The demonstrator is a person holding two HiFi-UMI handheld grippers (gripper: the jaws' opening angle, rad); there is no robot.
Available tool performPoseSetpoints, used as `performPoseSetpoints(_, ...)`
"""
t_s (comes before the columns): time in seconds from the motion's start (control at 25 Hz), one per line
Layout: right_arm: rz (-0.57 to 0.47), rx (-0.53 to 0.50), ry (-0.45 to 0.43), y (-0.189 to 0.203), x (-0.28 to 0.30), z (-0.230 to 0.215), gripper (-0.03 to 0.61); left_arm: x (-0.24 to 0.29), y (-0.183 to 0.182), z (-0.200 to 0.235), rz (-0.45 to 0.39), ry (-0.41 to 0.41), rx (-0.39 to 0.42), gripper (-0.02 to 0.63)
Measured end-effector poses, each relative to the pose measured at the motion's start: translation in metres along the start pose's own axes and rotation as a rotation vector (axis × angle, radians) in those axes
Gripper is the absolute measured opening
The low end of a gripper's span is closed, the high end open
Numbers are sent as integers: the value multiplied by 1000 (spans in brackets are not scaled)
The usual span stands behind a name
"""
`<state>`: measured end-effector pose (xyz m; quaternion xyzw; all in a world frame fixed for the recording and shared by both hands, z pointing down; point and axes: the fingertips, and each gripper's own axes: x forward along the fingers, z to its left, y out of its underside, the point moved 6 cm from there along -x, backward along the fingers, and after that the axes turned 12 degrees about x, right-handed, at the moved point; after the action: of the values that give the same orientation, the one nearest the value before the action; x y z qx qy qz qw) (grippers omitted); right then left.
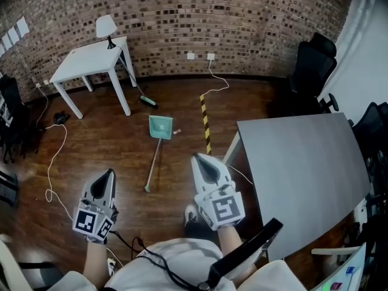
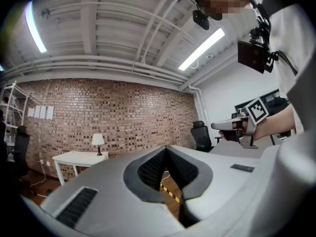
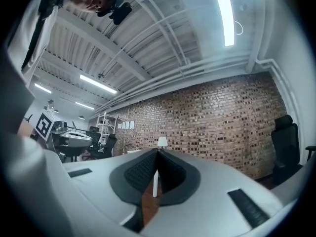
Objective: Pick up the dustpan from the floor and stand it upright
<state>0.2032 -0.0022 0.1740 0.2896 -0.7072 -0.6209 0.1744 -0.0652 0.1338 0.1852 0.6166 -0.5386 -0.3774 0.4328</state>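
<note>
Both your left gripper (image 1: 108,176) and right gripper (image 1: 203,161) have jaws closed, empty; dustpan (image 1: 160,128) lies flat on floor (image 1: 109,144) ahead.

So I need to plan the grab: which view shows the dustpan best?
The head view: the teal dustpan lies flat on the wooden floor, with its whole length visible from pan to handle end. Neither gripper view shows it; both look level across the room at the brick wall.
</note>
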Motion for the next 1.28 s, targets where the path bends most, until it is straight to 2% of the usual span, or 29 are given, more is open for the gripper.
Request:
performPoseSetpoints(0.2, 82, -10, -31, -14, 58, -58, -18, 87, -5, 22, -13, -39, -16, 0)
performPoseSetpoints(0.4, 75, -14, -23, -18, 97, -94, -18, 130, -1, 36, 1, -55, -17, 0)
performPoseSetpoints(0.64, 65, -14, 14, -13, 129, -99, -18, 146, 15, 65, 36, -45, -17, 0)
performPoseSetpoints(0.76, 90, -12, 25, -8, 135, -94, -18, 146, 27, 75, 55, -44, -30, 0)
performPoseSetpoints(0.88, 59, -33, 43, 0, 138, -95, -18, 143, 35, 81, 70, -34, -37, 0)
performPoseSetpoints(0.96, 75, -42, 49, 6, 141, -91, -18, 142, 44, 86, 77, -31, -44, 0)
performPoseSetpoints(1.2, 141, -44, 46, 36, 154, -73, -18, 135, 106, 101, 169, -3, -61, 2)
performPoseSetpoints(1.28, 182, -42, 44, 49, 156, -65, -18, 129, 126, 104, 174, 5, -69, 2)
